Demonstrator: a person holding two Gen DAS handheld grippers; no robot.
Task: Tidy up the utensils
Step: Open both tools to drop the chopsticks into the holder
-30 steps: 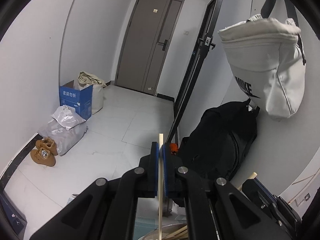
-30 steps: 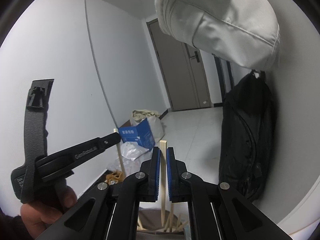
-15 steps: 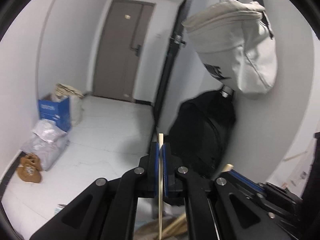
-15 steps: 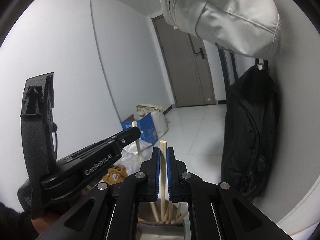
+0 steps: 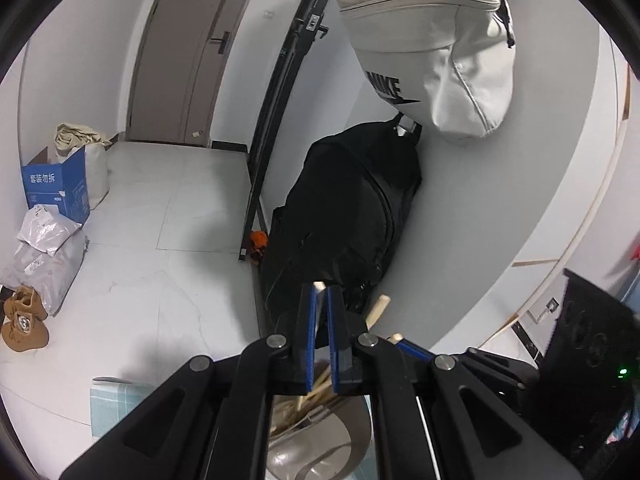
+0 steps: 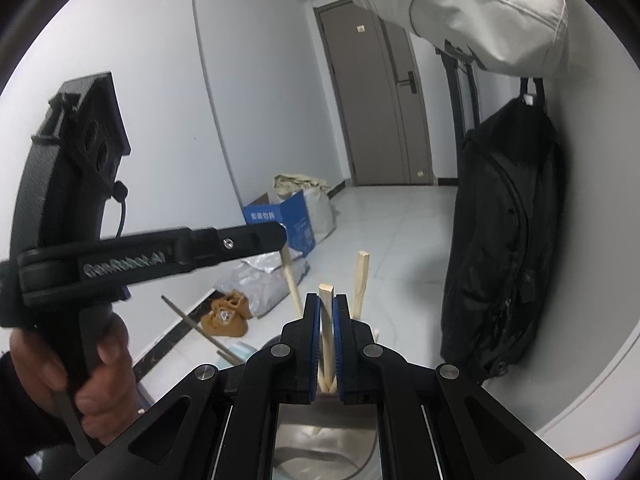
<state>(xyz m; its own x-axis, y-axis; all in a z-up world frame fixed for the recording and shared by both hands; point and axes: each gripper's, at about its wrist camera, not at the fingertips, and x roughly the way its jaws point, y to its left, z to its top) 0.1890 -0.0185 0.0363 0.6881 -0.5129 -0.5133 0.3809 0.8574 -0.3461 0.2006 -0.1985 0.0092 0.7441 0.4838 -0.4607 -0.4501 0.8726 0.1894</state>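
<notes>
My left gripper (image 5: 319,314) is shut on a wooden chopstick (image 5: 319,286), only its tip showing above the blue pads. Below it stands a taupe holder (image 5: 352,446) with several wooden chopsticks (image 5: 308,398) leaning inside. My right gripper (image 6: 327,320) is shut on another wooden chopstick (image 6: 326,312), upright over the same holder (image 6: 320,446). In the right wrist view the left gripper (image 6: 280,240) reaches in from the left in a person's hand (image 6: 96,372), its chopstick (image 6: 292,284) slanting down. One more chopstick (image 6: 362,280) stands just right of my right gripper.
A grey metal rod (image 6: 200,328) slants by the holder. A teal checked cloth (image 5: 108,404) lies under it. A black bag (image 5: 344,220) and a white bag (image 5: 436,52) hang on the wall. Boxes, parcels (image 5: 44,252) and brown shoes (image 5: 24,320) sit on the floor.
The left gripper has turned and rolled, so its chopstick now leans instead of standing straight. The right gripper has sunk with its chopstick, closer to the holder and the left gripper.
</notes>
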